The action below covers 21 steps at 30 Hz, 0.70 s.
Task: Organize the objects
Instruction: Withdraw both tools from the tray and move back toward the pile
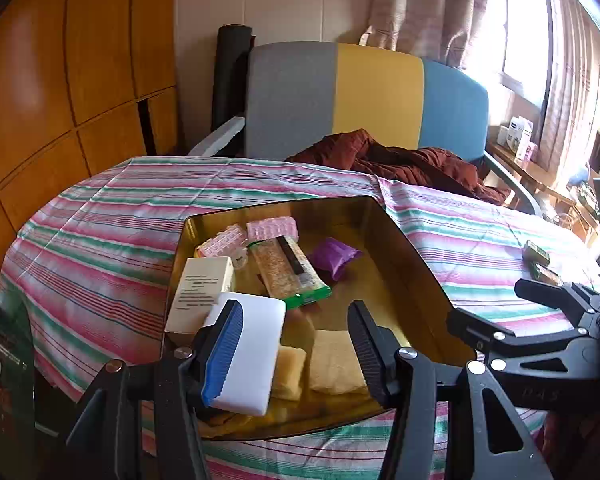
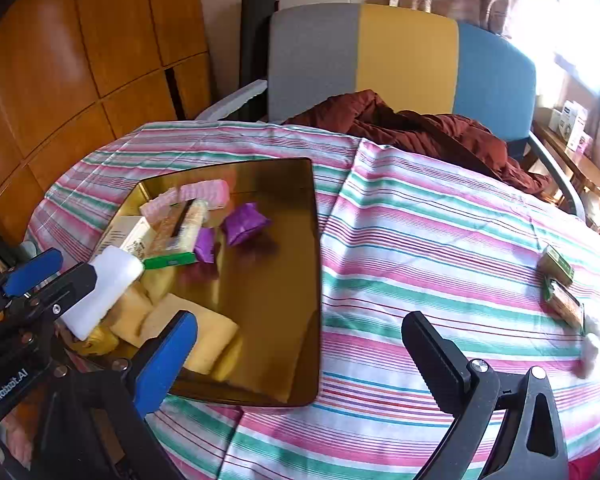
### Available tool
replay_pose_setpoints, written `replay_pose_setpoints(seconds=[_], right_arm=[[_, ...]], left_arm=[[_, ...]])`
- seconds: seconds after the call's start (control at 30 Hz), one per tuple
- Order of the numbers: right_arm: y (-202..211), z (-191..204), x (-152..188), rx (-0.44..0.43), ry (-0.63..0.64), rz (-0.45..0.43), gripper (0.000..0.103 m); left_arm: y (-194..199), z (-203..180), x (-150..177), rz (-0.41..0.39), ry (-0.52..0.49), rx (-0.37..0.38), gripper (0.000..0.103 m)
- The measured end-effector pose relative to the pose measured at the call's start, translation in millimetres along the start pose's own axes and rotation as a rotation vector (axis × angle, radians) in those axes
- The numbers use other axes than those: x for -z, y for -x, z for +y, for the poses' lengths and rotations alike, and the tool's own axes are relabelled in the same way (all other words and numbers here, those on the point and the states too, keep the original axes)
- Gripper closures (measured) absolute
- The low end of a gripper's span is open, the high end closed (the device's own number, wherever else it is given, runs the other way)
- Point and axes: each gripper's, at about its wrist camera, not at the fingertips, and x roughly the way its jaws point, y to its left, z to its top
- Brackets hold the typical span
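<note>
Most things are already in my gold tray (image 2: 284, 280): a box, pink packs, a snack bar, a purple bag and yellow cloths. My left tongs (image 1: 296, 344) are spread wide, and the white sponge (image 1: 252, 352) leans on one finger right above the tray, so I think it is being let go. My right tongs (image 2: 300, 356) are spread and hold nothing. Two green packs (image 2: 558, 276) and a white puff (image 2: 592, 350) wait far away on the striped counter (image 2: 420, 240).

Each black plastic hand-held gripper (image 2: 300, 356) has one blue ribbed finger pad (image 1: 224, 352), silver screws and white "GenRobot.AI" lettering.
</note>
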Motion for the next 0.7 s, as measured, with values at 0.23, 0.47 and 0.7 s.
replay_pose_setpoints(seconds=[0.23,0.47,0.7], right_arm=[[0,-31,3,0.046,-0.042,0.007,0.000],[-1,-85,7,0.139,-0.097,0.029,0.000],[5,-165,10,0.284,-0.152,0.063,0.000]], left_arm=[[-2,-16,0,0.013,-0.045,0.022,0.048],[-3,-36,1,0.024,-0.090,0.058,0.048],[-6,-66,4,0.047,-0.166,0.123,0.048]])
